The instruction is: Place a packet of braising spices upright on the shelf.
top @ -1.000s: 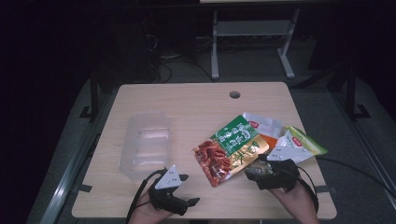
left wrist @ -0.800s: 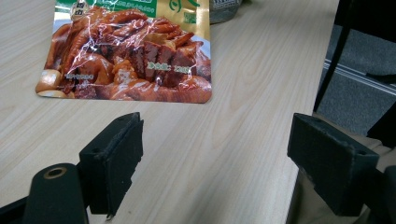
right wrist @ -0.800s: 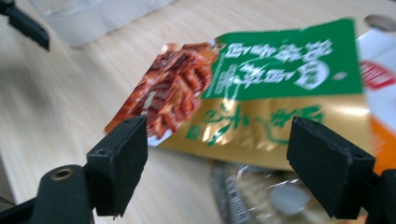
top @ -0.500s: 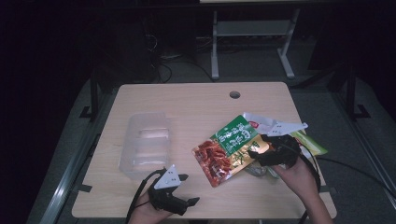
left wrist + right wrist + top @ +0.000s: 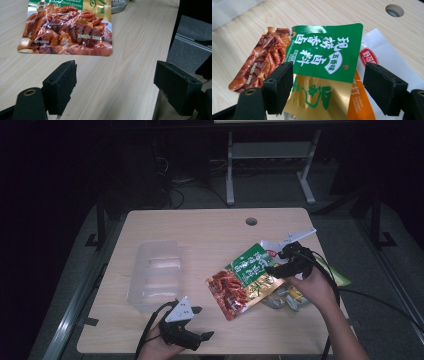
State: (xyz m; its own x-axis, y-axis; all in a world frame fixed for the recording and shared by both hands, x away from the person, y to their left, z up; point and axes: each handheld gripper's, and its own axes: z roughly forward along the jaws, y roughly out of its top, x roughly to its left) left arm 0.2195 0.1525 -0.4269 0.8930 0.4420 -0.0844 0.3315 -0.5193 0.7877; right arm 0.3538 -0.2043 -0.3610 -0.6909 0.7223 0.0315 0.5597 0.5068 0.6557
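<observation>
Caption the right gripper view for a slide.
Open right gripper poised over the green snack pouch on the table.

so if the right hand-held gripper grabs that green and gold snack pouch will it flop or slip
The snack pouch looks like thin glossy film, so it will probably sag and may slip. Its curled top edge suggests little stiffness. It likely slides easily on the table.

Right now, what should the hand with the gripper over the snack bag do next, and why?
Probably lower the right gripper and close on the green-and-gold snack bag: its jaws stand open on either side of the bag's upper edge, not yet pinching it.
</observation>
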